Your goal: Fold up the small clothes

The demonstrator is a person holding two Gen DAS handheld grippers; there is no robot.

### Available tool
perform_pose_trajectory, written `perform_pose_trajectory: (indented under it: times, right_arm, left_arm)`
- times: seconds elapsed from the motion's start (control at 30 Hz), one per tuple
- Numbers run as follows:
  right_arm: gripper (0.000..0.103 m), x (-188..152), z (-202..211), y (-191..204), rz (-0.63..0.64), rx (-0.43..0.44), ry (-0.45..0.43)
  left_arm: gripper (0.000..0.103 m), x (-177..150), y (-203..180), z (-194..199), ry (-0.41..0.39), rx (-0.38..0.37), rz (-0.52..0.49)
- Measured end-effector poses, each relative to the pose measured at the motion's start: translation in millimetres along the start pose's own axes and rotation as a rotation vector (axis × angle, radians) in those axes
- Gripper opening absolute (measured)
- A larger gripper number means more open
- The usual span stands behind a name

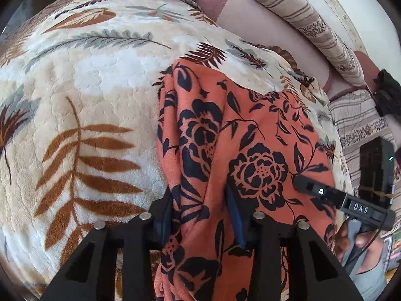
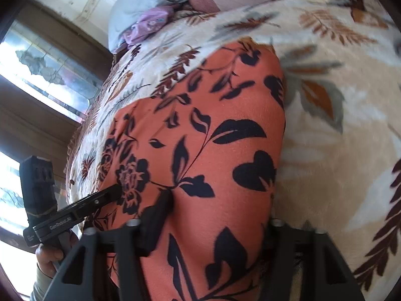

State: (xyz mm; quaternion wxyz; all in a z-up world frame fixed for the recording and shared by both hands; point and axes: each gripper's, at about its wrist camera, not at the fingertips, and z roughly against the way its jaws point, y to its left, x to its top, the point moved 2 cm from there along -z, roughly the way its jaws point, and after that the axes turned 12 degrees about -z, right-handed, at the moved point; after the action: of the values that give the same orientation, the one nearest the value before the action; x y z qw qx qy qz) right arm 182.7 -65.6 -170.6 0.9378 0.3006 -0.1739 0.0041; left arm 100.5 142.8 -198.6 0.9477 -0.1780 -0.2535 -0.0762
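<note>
On the leaf-patterned blanket (image 1: 82,80), an orange floral garment (image 1: 238,135) is spread. Its bunched edge is pinched by the left gripper (image 1: 200,208); the cloth is straddled by the right gripper (image 2: 218,215), jaws spread.

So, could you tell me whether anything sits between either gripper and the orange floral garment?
Nothing visible does: the orange black-flowered garment lies on the cream leaf-print blanket, running between the left gripper fingers and between the right gripper fingers.
</note>
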Motion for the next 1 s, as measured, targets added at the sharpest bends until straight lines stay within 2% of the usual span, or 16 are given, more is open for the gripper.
perform_pose_trajectory:
  times: [0.07, 0.17, 0.33, 0.43, 0.5, 0.53, 0.57, 0.6, 0.63, 0.67, 0.7, 0.8, 0.87, 0.97, 1.0]
  right_arm:
    - [0.035, 2, 15, 9, 0.046, -0.005, -0.026]
    - [0.034, 7, 41, 23, 0.125, -0.024, -0.082]
    - [0.033, 37, 109, 19, 0.161, -0.014, -0.219]
    - [0.033, 54, 142, -3, 0.111, -0.014, -0.277]
    - [0.036, 64, 152, -34, 0.033, -0.011, -0.294]
    - [0.04, 67, 150, -52, -0.014, -0.002, -0.282]
    - [0.057, 70, 142, -74, -0.071, -0.006, -0.253]
    - [0.071, 71, 129, -104, -0.158, -0.035, -0.21]
    - [0.077, 70, 122, -131, -0.234, -0.089, -0.201]
    - [0.077, 64, 118, -153, -0.298, -0.138, -0.199]
    - [0.077, 56, 120, -167, -0.327, -0.127, -0.209]
    - [0.077, 41, 139, -172, -0.342, -0.088, -0.287]
    - [0.077, 38, 159, -154, -0.305, -0.013, -0.358]
    - [0.079, 39, 174, -122, -0.211, 0.087, -0.4]
    - [0.085, 42, 170, -108, -0.179, 0.127, -0.4]
  left_arm:
    - [0.026, 5, -10, 7, -0.021, 0.02, -0.029]
    - [0.021, 20, -25, 23, -0.096, -0.032, -0.03]
    - [0.02, 70, -83, 46, -0.226, -0.069, -0.128]
    - [0.022, 94, -107, 39, -0.245, -0.107, -0.147]
    - [0.031, 101, -116, 18, -0.22, -0.124, -0.142]
    - [0.045, 102, -121, -4, -0.162, -0.108, -0.145]
    - [0.059, 101, -122, -21, -0.104, -0.062, -0.151]
    - [0.059, 95, -121, -41, -0.042, 0.006, -0.149]
    - [0.059, 87, -115, -59, 0.032, 0.054, -0.14]
    - [0.059, 80, -111, -67, 0.073, 0.055, -0.126]
    - [0.059, 73, -106, -67, 0.069, 0.029, -0.104]
    - [0.059, 61, -102, -51, 0.02, 0.05, -0.111]
    - [0.059, 59, -107, -40, -0.005, 0.075, -0.14]
    - [0.061, 52, -115, -34, -0.013, 0.111, -0.208]
    - [0.062, 48, -116, -37, -0.003, 0.131, -0.224]
